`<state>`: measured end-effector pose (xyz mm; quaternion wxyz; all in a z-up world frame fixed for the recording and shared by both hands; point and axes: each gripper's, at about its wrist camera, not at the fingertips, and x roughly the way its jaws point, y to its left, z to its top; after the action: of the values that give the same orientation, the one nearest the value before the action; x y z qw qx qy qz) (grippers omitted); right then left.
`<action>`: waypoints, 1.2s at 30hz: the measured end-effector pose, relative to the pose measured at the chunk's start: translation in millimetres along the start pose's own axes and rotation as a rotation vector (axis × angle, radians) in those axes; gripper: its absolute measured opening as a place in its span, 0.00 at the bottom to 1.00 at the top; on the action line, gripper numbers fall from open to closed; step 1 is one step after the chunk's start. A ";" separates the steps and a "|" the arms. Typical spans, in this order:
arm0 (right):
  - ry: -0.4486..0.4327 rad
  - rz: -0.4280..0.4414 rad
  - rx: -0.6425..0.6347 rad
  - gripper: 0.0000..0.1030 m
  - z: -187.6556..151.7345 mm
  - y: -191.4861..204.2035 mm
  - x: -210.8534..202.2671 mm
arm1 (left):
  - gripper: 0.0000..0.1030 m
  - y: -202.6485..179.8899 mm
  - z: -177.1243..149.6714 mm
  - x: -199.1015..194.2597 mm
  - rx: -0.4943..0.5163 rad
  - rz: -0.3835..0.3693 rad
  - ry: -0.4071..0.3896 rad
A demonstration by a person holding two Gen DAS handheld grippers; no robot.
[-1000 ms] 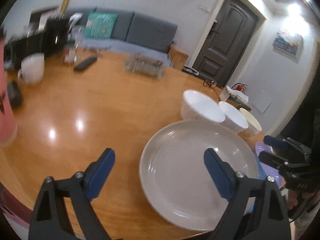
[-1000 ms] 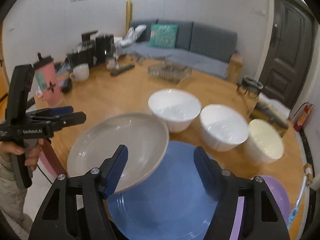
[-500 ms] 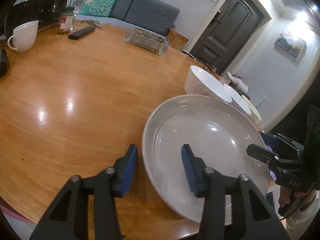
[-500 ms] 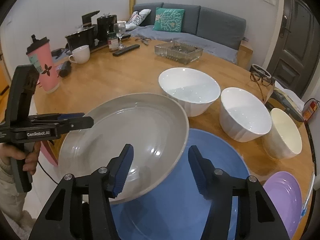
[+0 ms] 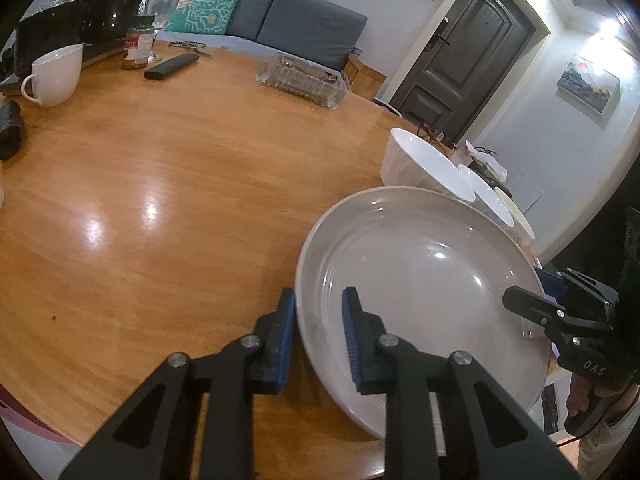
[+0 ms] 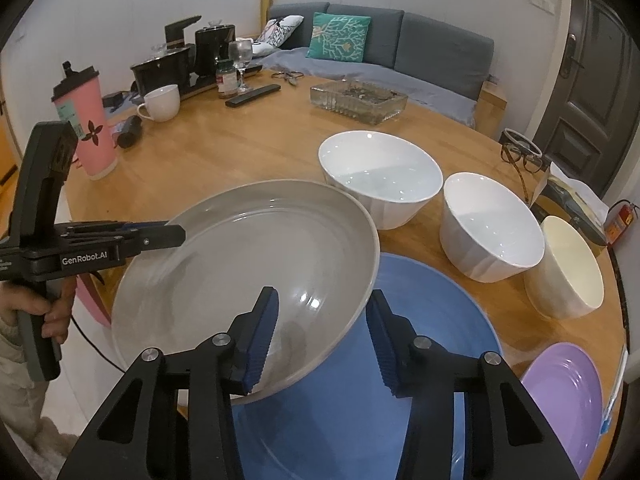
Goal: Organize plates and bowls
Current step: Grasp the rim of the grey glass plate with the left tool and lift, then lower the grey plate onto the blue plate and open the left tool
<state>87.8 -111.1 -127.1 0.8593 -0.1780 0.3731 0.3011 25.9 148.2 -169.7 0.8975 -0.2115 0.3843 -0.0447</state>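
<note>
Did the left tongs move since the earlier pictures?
Yes. The left tongs came down toward the wooden table, and their jaws have just been closing with the rim of the grey plate between them.

Grey sofa (image 6: 400, 48), dark door (image 5: 472, 52), white walls.

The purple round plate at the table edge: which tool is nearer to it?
Right. The right tool straddles the grey plate's rim beside the purple round plate; the left tool grips the grey plate's opposite rim.

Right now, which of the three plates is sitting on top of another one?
The grey plate. Its edge overlaps the blue plate; the purple plate lies apart, alone.
</note>
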 end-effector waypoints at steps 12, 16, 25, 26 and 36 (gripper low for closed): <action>-0.026 -0.006 0.027 0.39 -6.9 -9.7 -14.6 | 0.20 -23.4 7.0 -21.8 0.052 -0.010 -0.045; -0.043 -0.013 0.041 0.39 -11.9 -15.9 -24.1 | 0.20 -36.2 7.4 -24.4 0.075 -0.013 -0.049; -0.065 -0.032 0.072 0.39 -33.8 -35.4 -44.1 | 0.20 -71.4 2.9 -22.4 0.137 -0.020 -0.037; -0.067 -0.033 0.078 0.39 -35.6 -37.7 -45.6 | 0.20 -75.5 2.3 -21.7 0.144 -0.018 -0.035; -0.050 -0.098 0.099 0.16 -70.0 -65.3 -52.3 | 0.20 -111.4 -2.2 -6.7 0.205 -0.020 0.004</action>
<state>64.6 -217.7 -128.7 0.8899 -0.1459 0.3565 0.2442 28.9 48.0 -120.5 0.9133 -0.1221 0.3774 -0.0930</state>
